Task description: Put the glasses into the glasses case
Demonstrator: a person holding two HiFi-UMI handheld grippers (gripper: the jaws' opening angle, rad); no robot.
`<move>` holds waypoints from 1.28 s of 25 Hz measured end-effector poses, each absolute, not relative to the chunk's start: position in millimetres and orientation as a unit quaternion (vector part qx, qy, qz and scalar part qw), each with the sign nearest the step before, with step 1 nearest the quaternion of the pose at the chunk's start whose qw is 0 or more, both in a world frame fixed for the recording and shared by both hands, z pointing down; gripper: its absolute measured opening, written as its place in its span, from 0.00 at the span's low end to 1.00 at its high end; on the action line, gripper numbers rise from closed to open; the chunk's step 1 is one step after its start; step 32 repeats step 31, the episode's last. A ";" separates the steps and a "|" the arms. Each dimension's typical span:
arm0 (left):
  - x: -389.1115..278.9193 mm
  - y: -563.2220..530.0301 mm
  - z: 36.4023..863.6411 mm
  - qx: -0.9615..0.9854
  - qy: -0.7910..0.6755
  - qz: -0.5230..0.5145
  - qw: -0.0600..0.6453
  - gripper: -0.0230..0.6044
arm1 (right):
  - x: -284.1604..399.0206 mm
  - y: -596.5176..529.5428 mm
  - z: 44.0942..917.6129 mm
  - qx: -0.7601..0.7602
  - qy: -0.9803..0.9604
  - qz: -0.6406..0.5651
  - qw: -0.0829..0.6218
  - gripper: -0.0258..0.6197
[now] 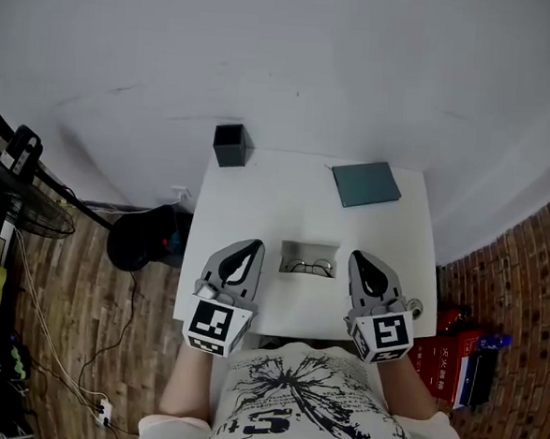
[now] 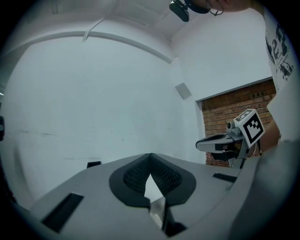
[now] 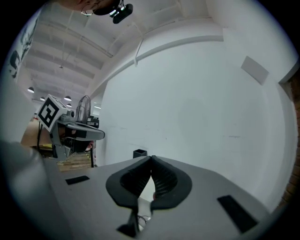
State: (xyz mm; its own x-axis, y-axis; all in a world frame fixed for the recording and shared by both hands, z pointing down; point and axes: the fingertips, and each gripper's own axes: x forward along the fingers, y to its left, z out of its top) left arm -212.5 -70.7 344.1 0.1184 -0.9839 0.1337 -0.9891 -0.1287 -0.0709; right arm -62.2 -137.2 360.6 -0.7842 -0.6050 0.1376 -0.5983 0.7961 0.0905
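**Q:** Where do the glasses lie relative to your grippers?

**A:** The glasses lie on the white table, inside a shallow grey rectangle. They sit between your left gripper and right gripper, level with the tips. Their long axis runs left to right. Both grippers are about equally near.

**Q:** What is the jaw condition?

**A:** Both pairs of jaws are closed tip to tip and grip nothing. Open one pair before you approach. The flat teal box, probably the glasses case, sits at the far right.
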 end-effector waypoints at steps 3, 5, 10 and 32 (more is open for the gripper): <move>-209.7 -70.3 343.4 0.751 -0.657 0.072 0.016 0.06 | -63.3 -131.3 358.7 0.304 -0.950 -0.002 0.069 0.06; -208.8 -70.2 344.2 0.754 -0.652 0.072 0.017 0.06 | -64.5 -129.7 358.5 0.303 -0.950 -0.005 0.070 0.06; -210.0 -68.9 344.7 0.761 -0.645 0.073 0.017 0.06 | -65.4 -129.6 363.0 0.312 -0.946 -0.009 0.082 0.06; -204.8 -69.1 362.3 0.774 -0.626 0.092 0.025 0.06 | -59.9 -128.9 377.5 0.343 -0.935 -0.004 0.094 0.06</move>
